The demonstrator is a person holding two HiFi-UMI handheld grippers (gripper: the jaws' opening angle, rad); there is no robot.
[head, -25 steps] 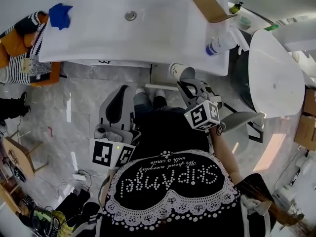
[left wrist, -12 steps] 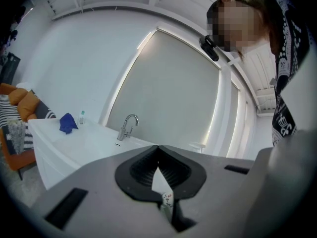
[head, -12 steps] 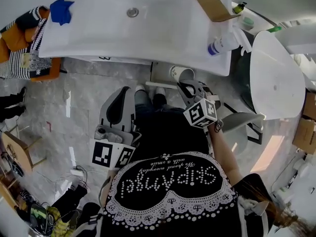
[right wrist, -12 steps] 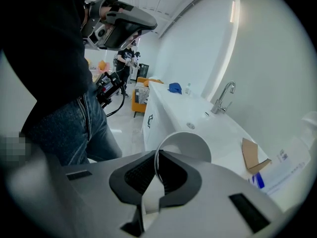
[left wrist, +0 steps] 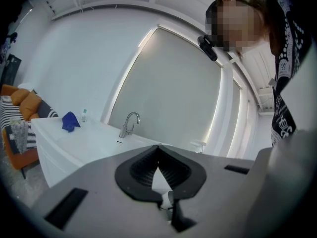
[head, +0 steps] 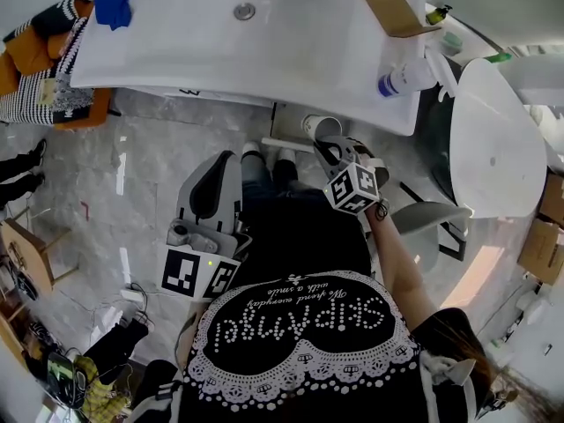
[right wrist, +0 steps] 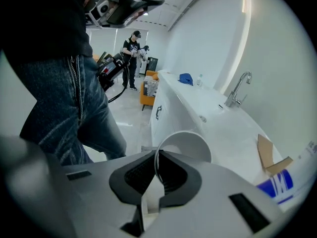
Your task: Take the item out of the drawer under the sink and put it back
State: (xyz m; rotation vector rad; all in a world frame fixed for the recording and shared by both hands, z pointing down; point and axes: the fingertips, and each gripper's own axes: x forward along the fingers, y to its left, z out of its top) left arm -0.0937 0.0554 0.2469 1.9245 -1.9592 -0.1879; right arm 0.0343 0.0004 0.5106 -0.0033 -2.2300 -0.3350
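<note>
A white paper cup (head: pixel 321 129) hangs just below the front edge of the white sink counter (head: pixel 220 51), in front of the cabinet under it. My right gripper (head: pixel 331 151) is shut on the cup's rim; in the right gripper view the rim's wall (right wrist: pixel 184 144) runs between the pads and the cup's mouth faces the camera. The cabinet front with its dark handle (right wrist: pixel 158 112) lies to the left of the cup. My left gripper (head: pixel 222 159) is held close to the person's legs, away from the counter, shut with nothing in it (left wrist: pixel 158 148).
On the counter are a blue cloth (head: pixel 115 3), a cardboard box (head: pixel 388 3), a blue-labelled bottle (head: pixel 405 77) and a faucet (right wrist: pixel 237 89). A white toilet lid (head: pixel 493 139) stands at the right, a striped sofa (head: pixel 35 77) at the left. Another person (right wrist: pixel 132 58) stands down the room.
My right gripper has sunk with the cup and drawn closer to the cabinet under the counter. The left gripper has kept its place.
</note>
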